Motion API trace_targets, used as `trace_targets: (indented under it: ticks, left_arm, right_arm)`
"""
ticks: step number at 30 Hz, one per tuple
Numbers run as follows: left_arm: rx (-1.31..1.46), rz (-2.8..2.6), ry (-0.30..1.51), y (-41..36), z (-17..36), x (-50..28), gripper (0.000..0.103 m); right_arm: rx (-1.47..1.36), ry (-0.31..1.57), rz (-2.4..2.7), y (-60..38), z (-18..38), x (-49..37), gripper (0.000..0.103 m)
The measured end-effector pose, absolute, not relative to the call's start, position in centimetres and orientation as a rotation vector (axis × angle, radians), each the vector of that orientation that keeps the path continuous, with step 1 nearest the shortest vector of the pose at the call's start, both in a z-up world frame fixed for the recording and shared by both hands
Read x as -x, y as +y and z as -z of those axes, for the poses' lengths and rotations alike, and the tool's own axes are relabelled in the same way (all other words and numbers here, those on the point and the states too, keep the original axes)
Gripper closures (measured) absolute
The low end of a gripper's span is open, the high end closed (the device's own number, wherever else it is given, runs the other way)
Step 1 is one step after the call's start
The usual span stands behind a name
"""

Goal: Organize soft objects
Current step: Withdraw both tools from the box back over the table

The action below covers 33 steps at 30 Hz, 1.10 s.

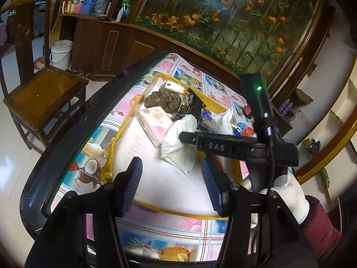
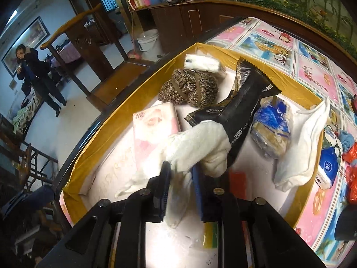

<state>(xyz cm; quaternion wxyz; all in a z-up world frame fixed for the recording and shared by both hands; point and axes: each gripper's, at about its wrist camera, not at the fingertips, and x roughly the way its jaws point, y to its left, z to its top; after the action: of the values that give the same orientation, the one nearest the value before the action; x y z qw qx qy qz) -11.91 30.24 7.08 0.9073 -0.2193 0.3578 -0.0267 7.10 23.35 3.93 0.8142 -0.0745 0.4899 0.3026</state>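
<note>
The left gripper [image 1: 170, 184] hangs open and empty above the yellow-rimmed box [image 2: 73, 178]; the right gripper [image 2: 181, 192] pinches a white cloth [image 2: 200, 143] over it. Farther in lie a pink tissue pack [image 2: 154, 122], black packet [image 2: 241, 111] and brown knit bundle [image 2: 189, 87].

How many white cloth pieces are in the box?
2: one white cloth between the right claw pads, one white cloth draped on the box's right wall. Others may be hidden.
</note>
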Motion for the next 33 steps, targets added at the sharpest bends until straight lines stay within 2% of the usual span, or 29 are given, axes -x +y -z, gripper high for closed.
trace_targets:
  ticks: [2,5,12,14,16,19,22,33]
  left_arm:
    - [0.441,0.043,0.732,30.0,-7.2,12.3,0.049]
    - [0.401,0.002,0.715,29.3,-7.7,12.8,0.049]
    - [0.262,-0.088,0.683,26.0,-8.8,13.8,0.049]
    - [0.213,-0.111,0.672,24.7,-9.2,14.0,0.049]
    - [0.158,-0.127,0.666,23.1,-9.6,14.0,0.045]
    - [0.089,-0.132,0.655,20.5,-10.1,14.1,0.04]
    - [0.022,-0.132,0.656,17.9,-10.4,14.0,0.04]
    - [-0.133,-0.078,0.719,10.0,-9.6,13.3,0.039]
  right_arm:
    - [0.116,1.017,-0.652,22.7,-5.0,-6.4,0.059]
    - [0.08,0.929,-0.649,20.4,-7.4,-4.2,0.041]
    - [0.028,0.628,-0.555,10.6,-12.4,3.4,0.012]
    - [0.024,0.532,-0.516,7.8,-12.8,5.9,0.0]
    - [0.009,0.484,-0.49,5.2,-12.6,7.9,0.0]
    - [-0.051,0.537,-0.469,1.3,-10.9,8.8,0.0]
    - [-0.118,0.587,-0.422,-3.2,-9.3,9.6,0.0]
    - [-0.272,0.638,-0.288,-15.6,-10.1,13.3,0.001]
